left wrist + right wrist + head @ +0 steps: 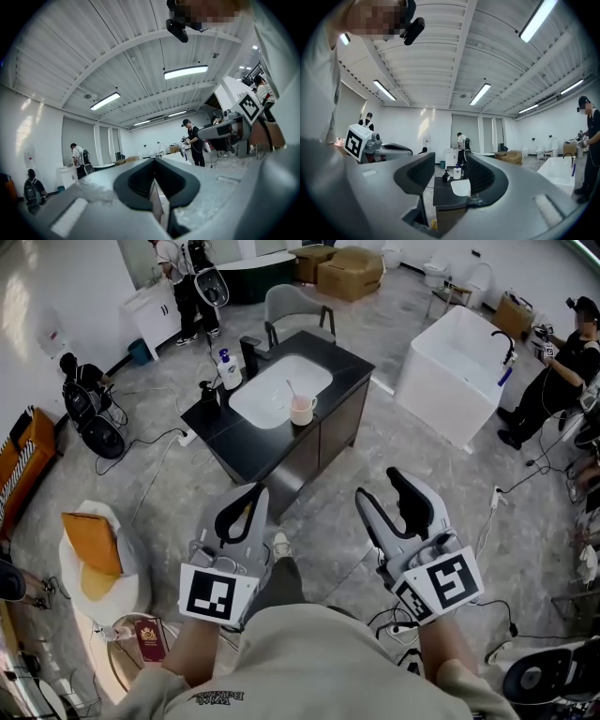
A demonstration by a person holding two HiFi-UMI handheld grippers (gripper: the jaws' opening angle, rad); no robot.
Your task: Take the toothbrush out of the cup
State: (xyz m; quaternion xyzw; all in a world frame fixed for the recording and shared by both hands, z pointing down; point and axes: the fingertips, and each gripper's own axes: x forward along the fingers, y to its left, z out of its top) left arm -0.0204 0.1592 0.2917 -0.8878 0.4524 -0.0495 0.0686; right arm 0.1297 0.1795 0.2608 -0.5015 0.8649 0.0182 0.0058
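A pink cup (302, 412) stands on the black vanity counter (349, 366), at the right edge of the white sink (279, 390). A toothbrush (291, 390) leans out of it. Both grippers hang well short of the counter, over the floor. My left gripper (247, 505) is shut with nothing in it; its jaws meet in the left gripper view (153, 165). The right gripper (386, 494) is open and empty. Between its jaws in the right gripper view (447, 165) I see the counter (445, 197) and sink (462, 187), but not the cup.
A white pump bottle (228, 371), a dark bottle (208, 393) and a black faucet (250, 356) stand on the counter's left side. A white bathtub (457, 371) sits to the right, a chair (295, 304) behind. Cables (159, 448) trail across the floor. People stand around the room.
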